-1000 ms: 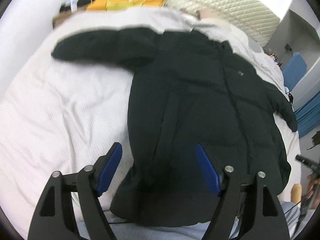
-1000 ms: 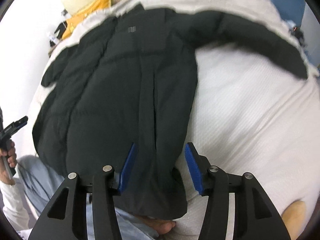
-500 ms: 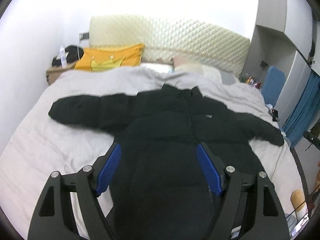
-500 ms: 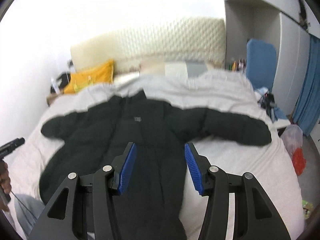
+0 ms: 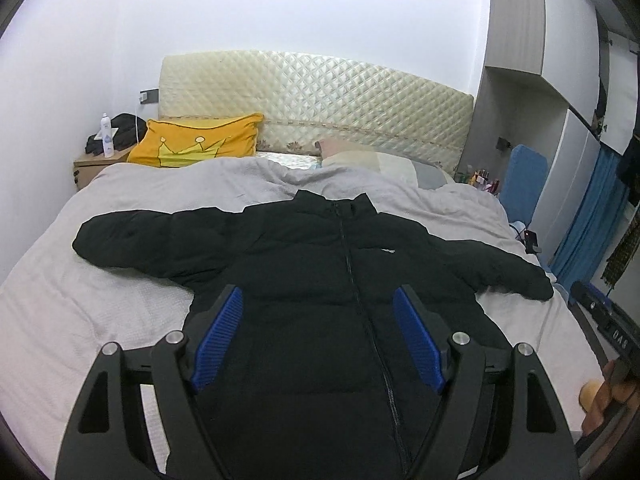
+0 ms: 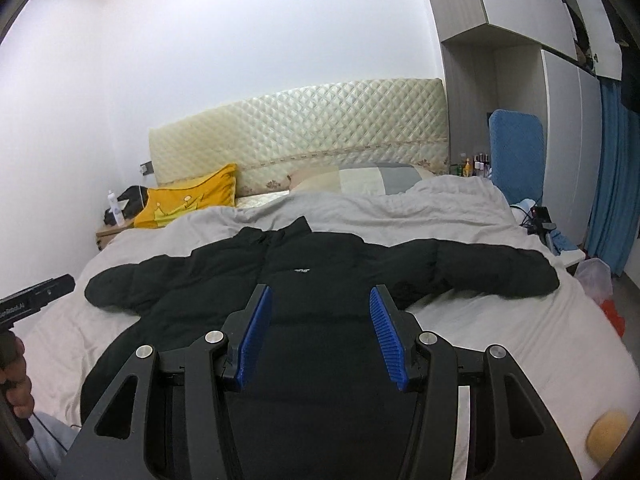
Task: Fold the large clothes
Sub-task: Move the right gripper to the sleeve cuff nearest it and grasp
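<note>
Jacket (image 5: pixel 320 280) lies flat mid-bed (image 5: pixel 120 300), front up, sleeves spread toward both side edges, while left gripper (image 5: pixel 318 334) and right gripper (image 6: pixel 320 332) hover released, empty.

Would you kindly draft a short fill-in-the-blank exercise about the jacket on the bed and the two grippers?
1. The black jacket lies on the bed with both sleeves spread ____.
2. Its front zipper is ____.
3. The pillow beside the headboard is ____ in colour.
4. The left gripper and the right gripper each hold ____.

Missing words: out; closed; yellow; nothing
</note>
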